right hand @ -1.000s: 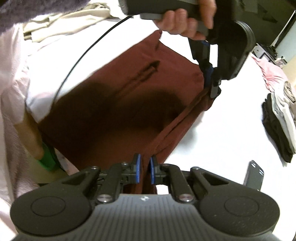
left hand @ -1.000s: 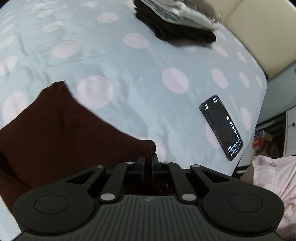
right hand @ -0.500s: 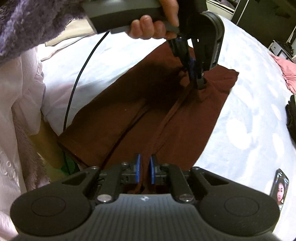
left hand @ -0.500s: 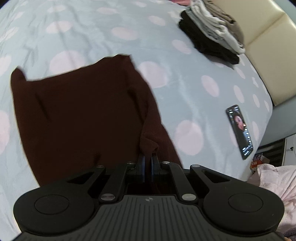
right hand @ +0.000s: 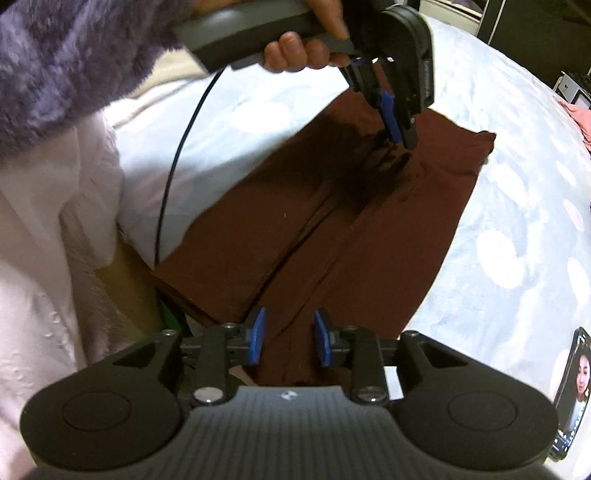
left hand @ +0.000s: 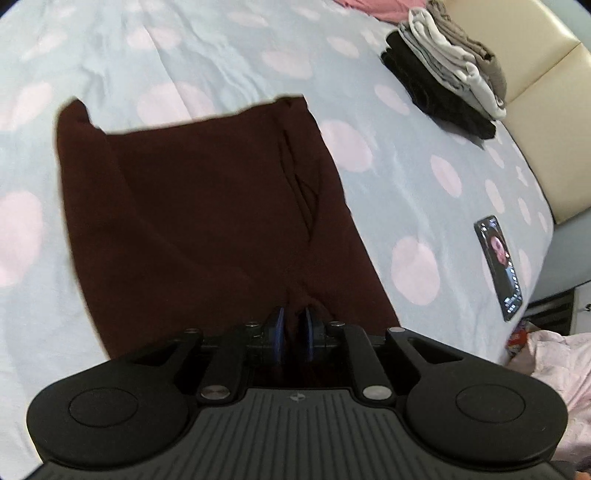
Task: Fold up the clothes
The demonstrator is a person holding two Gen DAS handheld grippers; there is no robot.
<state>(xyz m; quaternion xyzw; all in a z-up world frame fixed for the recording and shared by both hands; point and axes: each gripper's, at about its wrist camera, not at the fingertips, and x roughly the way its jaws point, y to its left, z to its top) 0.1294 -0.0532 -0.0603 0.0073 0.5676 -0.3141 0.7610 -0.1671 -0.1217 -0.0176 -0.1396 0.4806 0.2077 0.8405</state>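
Phone (right hand: 570, 395) cut off by right edge; garment's (left hand: 207, 221) near hem hidden behind gripper body.

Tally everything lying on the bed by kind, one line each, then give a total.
Maroon garment, spread flat: 1
Stack of folded clothes: 1
Phone, screen lit: 1
Pink cloth at the far edge, mostly cut off: 1
Total: 4
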